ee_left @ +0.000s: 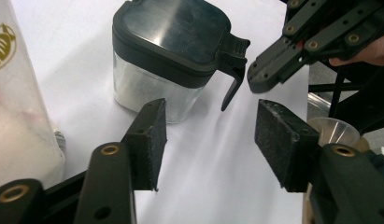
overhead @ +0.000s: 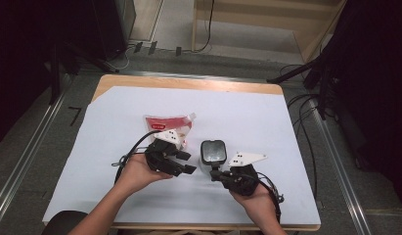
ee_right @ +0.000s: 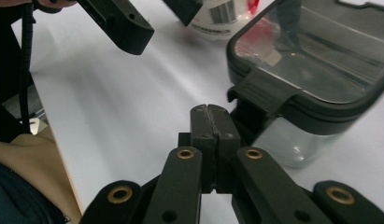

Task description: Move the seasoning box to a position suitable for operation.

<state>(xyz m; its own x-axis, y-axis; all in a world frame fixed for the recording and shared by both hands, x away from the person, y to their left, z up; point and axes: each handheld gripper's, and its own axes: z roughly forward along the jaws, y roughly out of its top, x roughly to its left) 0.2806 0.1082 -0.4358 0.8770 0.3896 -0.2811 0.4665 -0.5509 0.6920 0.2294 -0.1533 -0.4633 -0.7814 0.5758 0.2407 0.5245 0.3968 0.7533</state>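
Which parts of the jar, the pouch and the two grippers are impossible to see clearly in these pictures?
- Pouch, high view: its near end is hidden behind the left gripper; the print is too small to read.
- Pouch, left gripper view: cut off by the left edge.
- Jar, right gripper view: cut off by the right edge; the contents cannot be made out.
- Right gripper: whether its shut jaws touch the jar's lid tab is unclear.

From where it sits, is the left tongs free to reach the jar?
Probably yes. The left tongs are open and aimed at the lidded jar, with bare white table cover between them. The shut right tongs sit by the jar's handle, crowding that side.
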